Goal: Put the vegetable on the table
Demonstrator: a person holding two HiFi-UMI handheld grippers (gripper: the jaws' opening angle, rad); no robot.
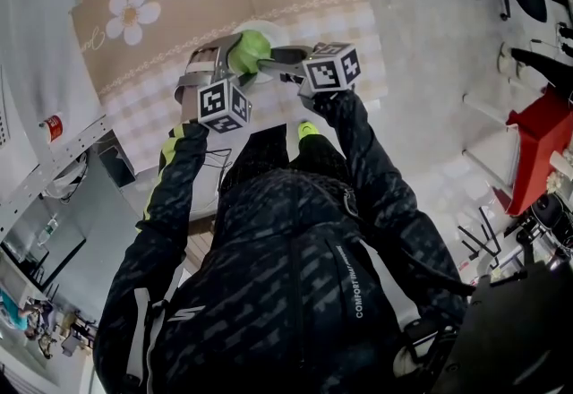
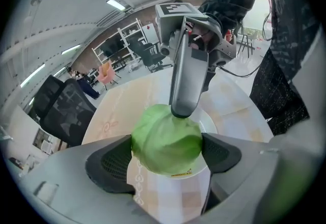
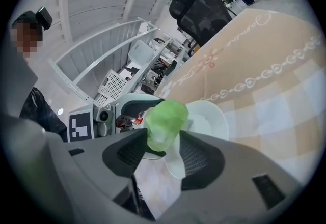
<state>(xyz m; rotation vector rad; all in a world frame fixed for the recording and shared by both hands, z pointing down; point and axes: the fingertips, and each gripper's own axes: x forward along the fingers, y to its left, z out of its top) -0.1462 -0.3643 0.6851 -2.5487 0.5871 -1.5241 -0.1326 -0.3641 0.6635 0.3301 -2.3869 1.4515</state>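
A round green cabbage (image 1: 252, 49) hangs over a white plate (image 1: 279, 34) on the table (image 1: 161, 34), which has a beige flowered cloth. My left gripper (image 1: 240, 59) comes at it from the near left. In the left gripper view the cabbage (image 2: 167, 139) fills the gap of the left gripper (image 2: 167, 152), with both dark pads against its sides. My right gripper (image 1: 266, 62) reaches in from the right. In the right gripper view the cabbage (image 3: 165, 123) sits wedged between the tips of the right gripper (image 3: 164, 141). One right finger (image 2: 186, 80) rests on the cabbage's top. Whether the cabbage touches the plate (image 2: 208, 127) is hidden.
The table's near edge runs just under my arms. Checked cloth (image 3: 275, 116) lies bare beside the plate (image 3: 209, 118). A black office chair (image 3: 204, 9) stands past the far side. A white shelf rack (image 1: 36, 150) is at the left, and a red object (image 1: 542, 128) on the floor to the right.
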